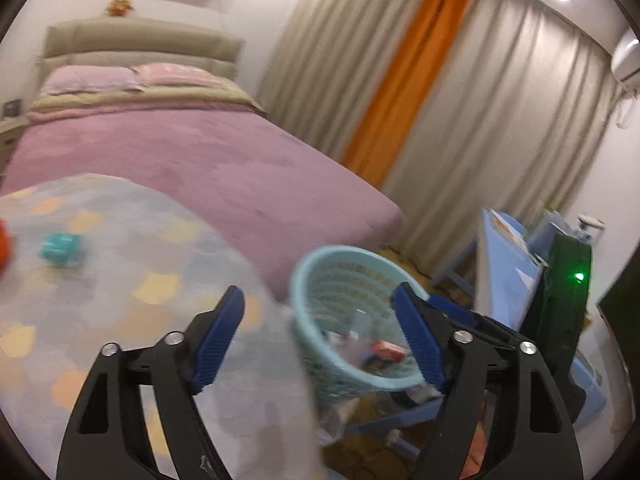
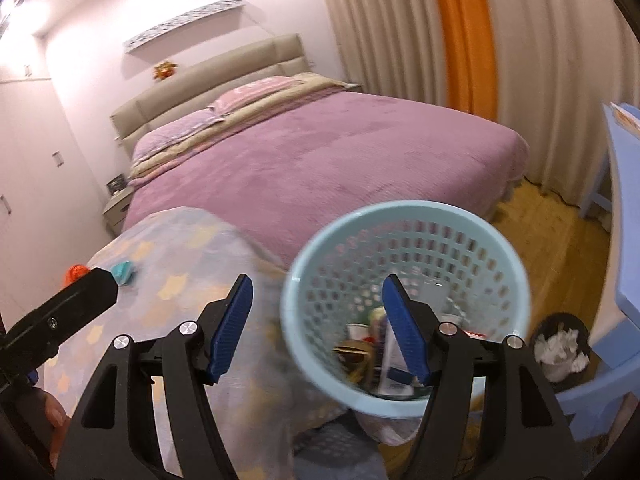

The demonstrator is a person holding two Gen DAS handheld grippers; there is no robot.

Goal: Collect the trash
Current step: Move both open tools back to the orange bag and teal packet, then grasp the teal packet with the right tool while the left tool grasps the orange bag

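Basket [image 2: 404,240] seemingly tilted, mouth camera-ward

The left hand-held gripper [image 1: 318,338] and right hand-held gripper [image 2: 316,328] both point forward and downward, blue-padded jaws spread apart, nothing pinched between them.

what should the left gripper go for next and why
Probably swing the left gripper over to the teal item on the patterned blanket. Its jaws stand open with nothing held, the light blue basket already holds trash, and the teal item lies loose beside an orange item.
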